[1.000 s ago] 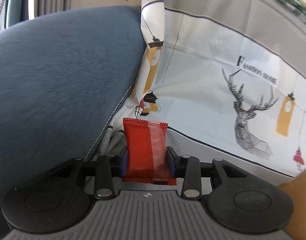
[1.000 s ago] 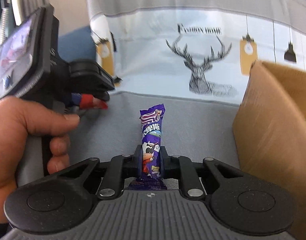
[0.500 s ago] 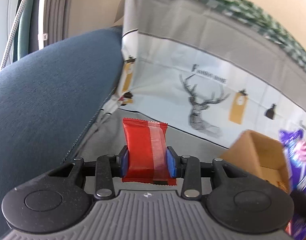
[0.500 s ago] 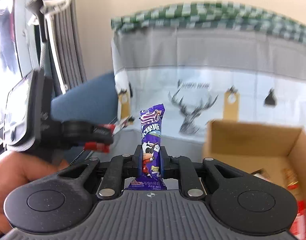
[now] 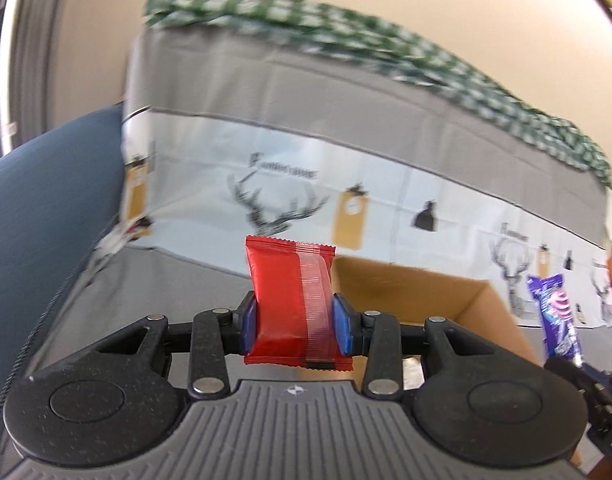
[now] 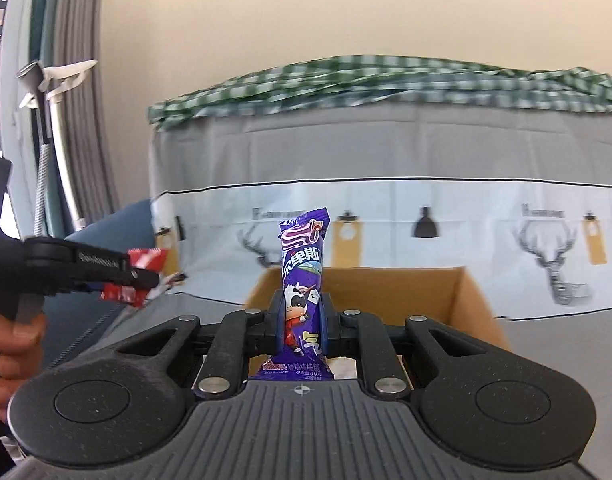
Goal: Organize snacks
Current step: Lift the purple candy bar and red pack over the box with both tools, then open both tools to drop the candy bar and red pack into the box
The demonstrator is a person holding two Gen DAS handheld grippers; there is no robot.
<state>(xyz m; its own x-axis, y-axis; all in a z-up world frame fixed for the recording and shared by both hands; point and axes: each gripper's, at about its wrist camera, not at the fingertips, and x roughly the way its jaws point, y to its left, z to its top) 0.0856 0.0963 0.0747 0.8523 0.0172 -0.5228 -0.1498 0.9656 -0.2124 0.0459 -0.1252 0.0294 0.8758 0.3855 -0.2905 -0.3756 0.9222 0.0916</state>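
Observation:
My left gripper (image 5: 295, 316) is shut on a red snack packet (image 5: 291, 300), held upright above the grey sofa seat, left of an open cardboard box (image 5: 438, 292). My right gripper (image 6: 303, 320) is shut on a purple snack bar (image 6: 303, 284), held upright in front of the same box (image 6: 386, 288). In the right wrist view the left gripper (image 6: 133, 276) with the red packet (image 6: 139, 276) is at the left. In the left wrist view the purple bar (image 5: 556, 316) shows at the right edge.
The box stands on a sofa seat (image 6: 558, 352) covered by a grey and white deer-print cloth (image 6: 426, 208). A blue armrest (image 5: 37, 224) rises at the left. A green checked cloth (image 6: 386, 80) lies along the sofa back. Curtains (image 6: 61, 120) hang at the far left.
Both grippers have risen and turned right toward the box, each still holding its snack. The box now shows straight ahead of the right gripper.

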